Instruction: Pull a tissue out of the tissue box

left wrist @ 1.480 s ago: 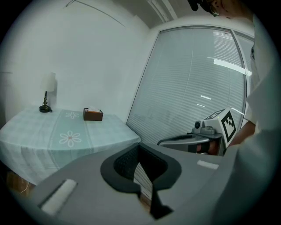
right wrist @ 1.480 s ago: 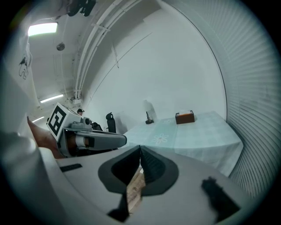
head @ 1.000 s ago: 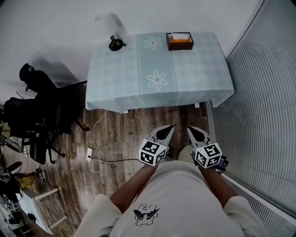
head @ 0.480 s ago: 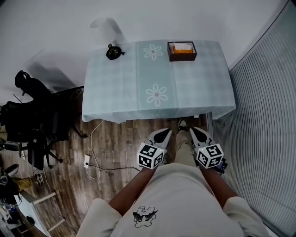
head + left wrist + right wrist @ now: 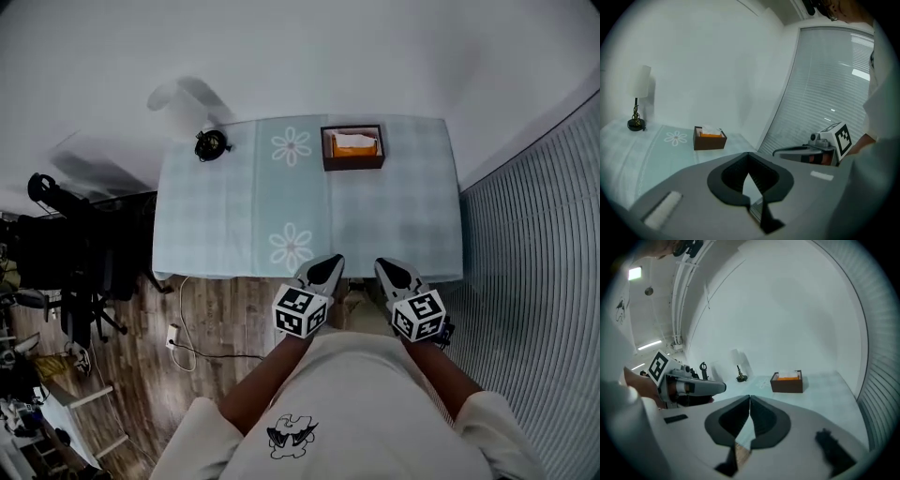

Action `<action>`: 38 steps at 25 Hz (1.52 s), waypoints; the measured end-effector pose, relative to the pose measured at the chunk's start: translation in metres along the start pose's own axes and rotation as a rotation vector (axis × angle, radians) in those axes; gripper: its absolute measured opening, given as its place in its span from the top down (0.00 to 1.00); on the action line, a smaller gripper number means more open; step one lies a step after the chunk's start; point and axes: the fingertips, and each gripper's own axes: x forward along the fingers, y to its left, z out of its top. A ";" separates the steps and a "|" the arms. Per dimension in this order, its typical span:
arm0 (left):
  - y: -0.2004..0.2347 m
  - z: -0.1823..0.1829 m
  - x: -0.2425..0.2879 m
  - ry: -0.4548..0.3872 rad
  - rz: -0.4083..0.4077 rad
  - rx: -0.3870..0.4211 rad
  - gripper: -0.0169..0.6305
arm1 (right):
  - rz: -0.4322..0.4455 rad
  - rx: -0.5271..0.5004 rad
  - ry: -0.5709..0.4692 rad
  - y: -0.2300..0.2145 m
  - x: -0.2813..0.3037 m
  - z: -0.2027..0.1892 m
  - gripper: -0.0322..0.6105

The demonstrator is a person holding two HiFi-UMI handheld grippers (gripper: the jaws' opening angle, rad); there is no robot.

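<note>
The table (image 5: 394,216) sits closer now — left gripper (image 5: 329,266) and right gripper (image 5: 386,270), jaws together, empty, well apart from the tissue box (image 5: 352,148).

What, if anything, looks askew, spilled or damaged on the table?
Nothing stands out. The tissue box sits square near the far edge, the lamp stands upright at the far left corner, and the cloth lies flat.

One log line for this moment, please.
stage: tissue not yet pulled | left gripper: shut, empty | right gripper: shut, empty | tissue box: far side of table, untouched
</note>
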 end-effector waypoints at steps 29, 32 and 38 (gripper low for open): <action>0.093 0.084 0.082 -0.001 0.017 -0.012 0.96 | -0.007 0.026 -0.031 -0.076 0.095 0.088 0.93; 0.105 0.096 0.093 -0.014 0.029 -0.003 0.96 | -0.005 0.002 -0.042 -0.085 0.106 0.107 0.93; 0.125 0.120 0.112 -0.031 0.028 -0.006 0.96 | 0.034 -0.055 0.008 -0.103 0.140 0.124 0.93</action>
